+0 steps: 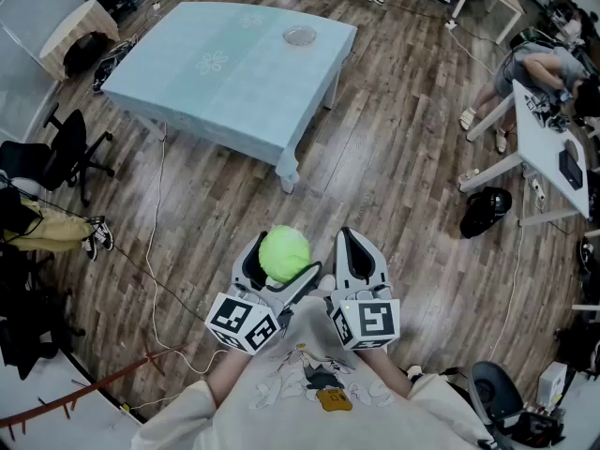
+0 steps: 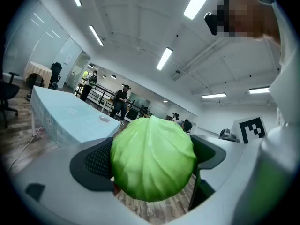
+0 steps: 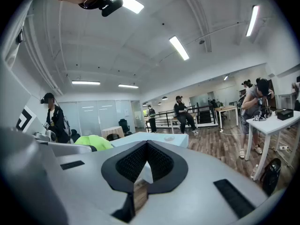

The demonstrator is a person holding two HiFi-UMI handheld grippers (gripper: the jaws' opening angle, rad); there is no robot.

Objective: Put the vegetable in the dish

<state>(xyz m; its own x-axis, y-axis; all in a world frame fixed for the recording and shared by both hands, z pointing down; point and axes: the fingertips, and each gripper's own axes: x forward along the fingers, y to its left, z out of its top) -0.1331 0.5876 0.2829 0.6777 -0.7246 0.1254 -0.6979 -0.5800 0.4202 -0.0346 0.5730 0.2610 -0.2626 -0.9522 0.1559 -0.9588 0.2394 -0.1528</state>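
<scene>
A round green cabbage (image 1: 284, 253) sits between the jaws of my left gripper (image 1: 279, 262), which is shut on it and held at chest height above the wooden floor. In the left gripper view the cabbage (image 2: 152, 163) fills the gap, with both dark pads pressed against its sides. My right gripper (image 1: 359, 259) is beside it, shut with nothing held; in its own view the right gripper (image 3: 146, 158) has its pads meeting at the tips. A clear glass dish (image 1: 300, 36) rests on the far side of the light-blue table (image 1: 225, 78), well ahead of both grippers.
Black office chairs (image 1: 56, 153) and a yellow item stand at the left. A white desk (image 1: 553, 148) with a person leaning over it is at the right, and a black bag (image 1: 486, 212) lies on the floor. A cable (image 1: 155, 242) trails across the floor.
</scene>
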